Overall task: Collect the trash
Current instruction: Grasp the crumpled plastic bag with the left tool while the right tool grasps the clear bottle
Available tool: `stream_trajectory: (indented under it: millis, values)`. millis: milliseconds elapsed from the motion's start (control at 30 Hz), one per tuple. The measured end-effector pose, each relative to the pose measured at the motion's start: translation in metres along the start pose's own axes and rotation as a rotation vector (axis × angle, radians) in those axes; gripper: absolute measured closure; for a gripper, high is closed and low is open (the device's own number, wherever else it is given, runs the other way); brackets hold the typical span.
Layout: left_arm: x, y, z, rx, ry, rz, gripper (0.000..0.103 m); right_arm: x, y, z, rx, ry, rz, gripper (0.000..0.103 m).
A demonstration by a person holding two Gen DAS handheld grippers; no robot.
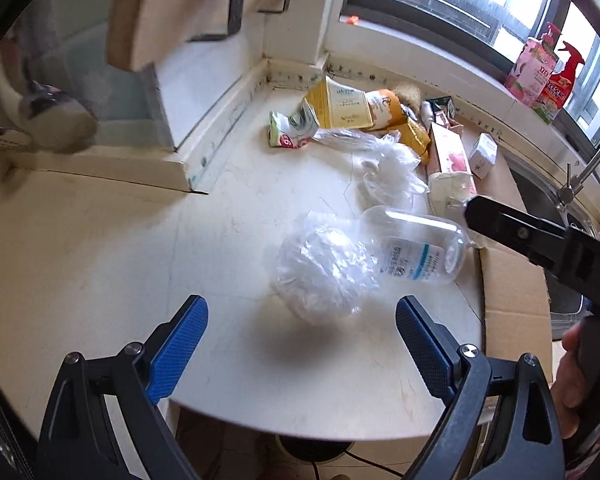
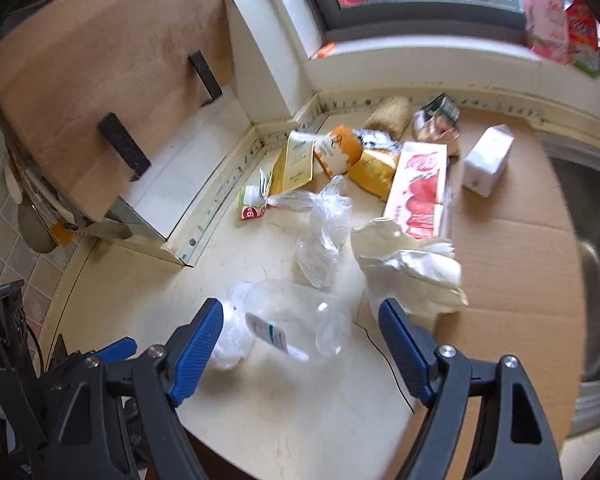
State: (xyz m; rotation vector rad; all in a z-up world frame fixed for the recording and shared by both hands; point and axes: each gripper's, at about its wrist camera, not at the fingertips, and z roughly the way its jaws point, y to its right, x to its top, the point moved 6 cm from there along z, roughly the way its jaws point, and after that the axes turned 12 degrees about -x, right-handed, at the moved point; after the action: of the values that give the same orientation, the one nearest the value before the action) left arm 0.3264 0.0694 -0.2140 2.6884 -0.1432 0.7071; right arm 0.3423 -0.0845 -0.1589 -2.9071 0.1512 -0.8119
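A clear plastic bottle [image 1: 416, 244] [image 2: 296, 320] lies on its side on the pale counter [image 1: 140, 248]. A crumpled clear plastic bag [image 1: 324, 276] [image 2: 228, 344] rests against it. My left gripper [image 1: 300, 340] is open above the counter's front edge, the crumpled bag just beyond its blue pads. My right gripper [image 2: 302, 344] is open too, and the bottle shows between its fingertips, untouched as far as I can see. Beside the bottle lie a crumpled white wrapper [image 2: 412, 276] and another clear bag [image 2: 324, 236]. Further back, cartons and packets [image 2: 332, 156] are heaped in the corner.
A flat cardboard sheet [image 2: 520, 260] covers the counter's right side, with a pink box [image 2: 420, 192] and a small white box [image 2: 488, 160] on it. The steel sink [image 2: 596, 260] lies beyond it. A wooden board [image 2: 100, 92] hangs at left. Cleaner bottles [image 1: 544, 72] stand on the windowsill.
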Motion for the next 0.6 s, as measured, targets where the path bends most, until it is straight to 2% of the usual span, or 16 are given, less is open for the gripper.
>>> stream_trajectory:
  millis: [133, 200, 233, 300, 400, 433, 600]
  values:
    - [0.011, -0.013, 0.030, -0.030, -0.027, -0.028, 0.012, 0.005, -0.004, 0.029, 0.051, -0.042, -0.025, 0.025]
    - [0.013, -0.021, 0.039, -0.052, -0.048, -0.056, 0.027, 0.004, -0.009, 0.038, 0.065, -0.070, -0.045, 0.026]
    - [0.014, -0.024, 0.045, -0.078, -0.060, -0.077, 0.029, 0.003, -0.011, 0.041, 0.066, -0.083, -0.063, 0.029]
    - [0.015, -0.030, 0.050, -0.085, -0.069, -0.098, 0.044, -0.003, -0.017, 0.045, 0.066, -0.105, -0.110, 0.032]
    - [0.013, -0.039, 0.057, -0.064, -0.087, -0.110, 0.049, -0.012, -0.025, 0.049, 0.054, -0.128, -0.180, 0.037]
    - [0.011, -0.041, 0.058, -0.065, -0.089, -0.116, 0.050, -0.014, -0.027, 0.052, 0.048, -0.135, -0.199, 0.041]
    - [0.012, -0.048, 0.055, -0.067, -0.079, -0.136, 0.052, -0.022, -0.033, 0.058, 0.034, -0.171, -0.246, 0.043]
